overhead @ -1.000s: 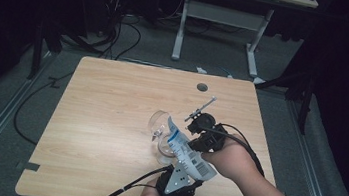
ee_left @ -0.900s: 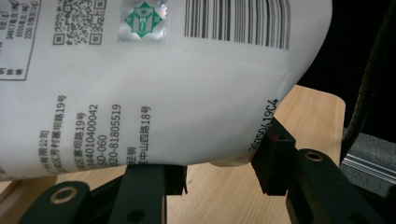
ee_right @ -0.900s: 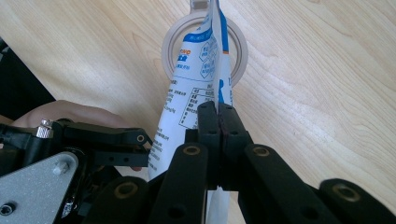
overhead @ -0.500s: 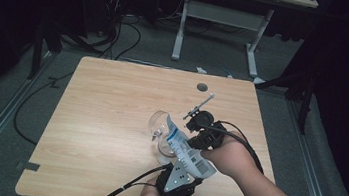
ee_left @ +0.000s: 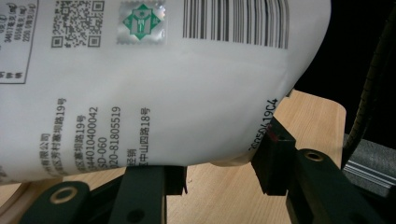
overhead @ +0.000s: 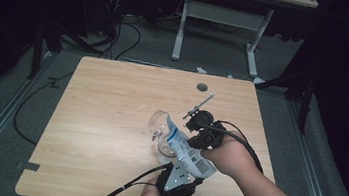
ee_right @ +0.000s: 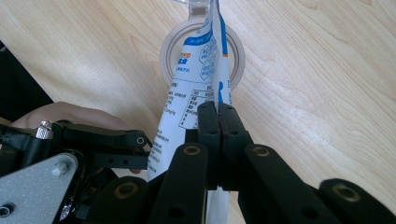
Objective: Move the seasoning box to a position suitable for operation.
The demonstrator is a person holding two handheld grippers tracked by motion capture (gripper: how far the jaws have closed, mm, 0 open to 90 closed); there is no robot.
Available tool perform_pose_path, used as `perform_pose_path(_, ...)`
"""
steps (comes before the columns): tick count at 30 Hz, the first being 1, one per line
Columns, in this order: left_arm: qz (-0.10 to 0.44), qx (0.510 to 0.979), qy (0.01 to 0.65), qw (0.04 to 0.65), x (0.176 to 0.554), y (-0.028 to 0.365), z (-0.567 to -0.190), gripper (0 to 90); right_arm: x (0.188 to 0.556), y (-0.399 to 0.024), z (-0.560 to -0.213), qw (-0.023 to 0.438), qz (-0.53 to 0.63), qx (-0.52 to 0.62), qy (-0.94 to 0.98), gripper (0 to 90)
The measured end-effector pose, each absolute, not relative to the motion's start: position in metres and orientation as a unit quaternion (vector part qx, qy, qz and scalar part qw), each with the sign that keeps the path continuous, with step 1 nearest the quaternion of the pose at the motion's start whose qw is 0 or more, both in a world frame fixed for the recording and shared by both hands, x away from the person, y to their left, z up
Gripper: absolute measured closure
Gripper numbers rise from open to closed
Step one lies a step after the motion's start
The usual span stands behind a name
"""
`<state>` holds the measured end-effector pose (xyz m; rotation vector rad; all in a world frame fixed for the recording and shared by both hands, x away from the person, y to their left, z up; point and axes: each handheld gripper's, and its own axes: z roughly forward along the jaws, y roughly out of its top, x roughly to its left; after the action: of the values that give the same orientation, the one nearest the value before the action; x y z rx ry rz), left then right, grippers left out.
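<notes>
Gripping: right gripper (ee_right: 217, 114), jaws pressed together on the edge of the white printed plastic pouch (overhead: 187, 150)
Left gripper (ee_left: 219, 175): jaws partway apart, clamping the pouch's lower body
Pouch: tilted, its top over the mouth of the clear glass jar (overhead: 161, 126)
Jar: on the light wooden table (overhead: 105, 109), just beyond both grippers

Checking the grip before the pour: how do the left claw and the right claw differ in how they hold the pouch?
The left claw stands part open, its fingers spanning the pouch's wide, full lower body; the right claw is pinched flat on a thin edge seam. The left claw grips near the base, the right claw farther up, toward the glass jar. Both are clamped on the same pouch.
</notes>
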<state>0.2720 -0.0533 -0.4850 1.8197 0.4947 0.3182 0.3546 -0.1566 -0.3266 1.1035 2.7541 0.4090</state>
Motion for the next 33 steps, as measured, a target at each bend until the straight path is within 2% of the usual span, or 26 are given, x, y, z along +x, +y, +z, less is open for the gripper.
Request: perform_pose_path(33, 0.131, 0.776, 0.210, 0.580, 0.2738, -0.0546, -0.4819, 61.2, 0.3553, -0.1573, -0.3243, 0.078, 0.137, 0.366, 0.917, 90.0)
